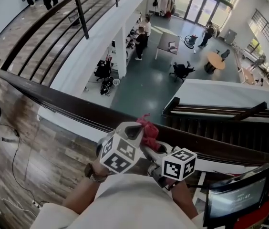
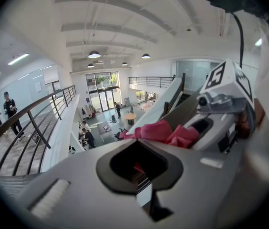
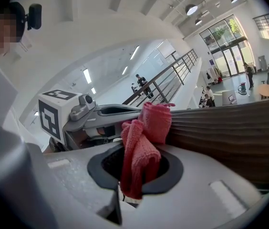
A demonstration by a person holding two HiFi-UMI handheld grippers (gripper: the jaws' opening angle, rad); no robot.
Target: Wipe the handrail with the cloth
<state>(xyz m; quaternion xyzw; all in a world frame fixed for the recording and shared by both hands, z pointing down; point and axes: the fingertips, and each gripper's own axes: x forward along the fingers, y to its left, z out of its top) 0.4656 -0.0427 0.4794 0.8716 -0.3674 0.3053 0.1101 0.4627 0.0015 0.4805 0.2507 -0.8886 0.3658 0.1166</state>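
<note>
Right gripper [image 3: 127, 190] clamps the cloth [image 3: 144, 142] at handrail [image 3: 230, 137]; left gripper [image 2: 144, 190] looks closed, cloth half-hidden.

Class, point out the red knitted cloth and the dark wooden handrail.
Red knitted cloth [image 3: 141, 149]: right gripper view, on its hanging fold.
Dark wooden handrail [image 1: 53, 98]: head view, on its top surface.

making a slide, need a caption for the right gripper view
Right gripper shut on a red cloth, next to the wooden handrail.

Cloth [image 1: 147, 130] seemingly lies on the handrail [image 1: 53, 99].
</note>
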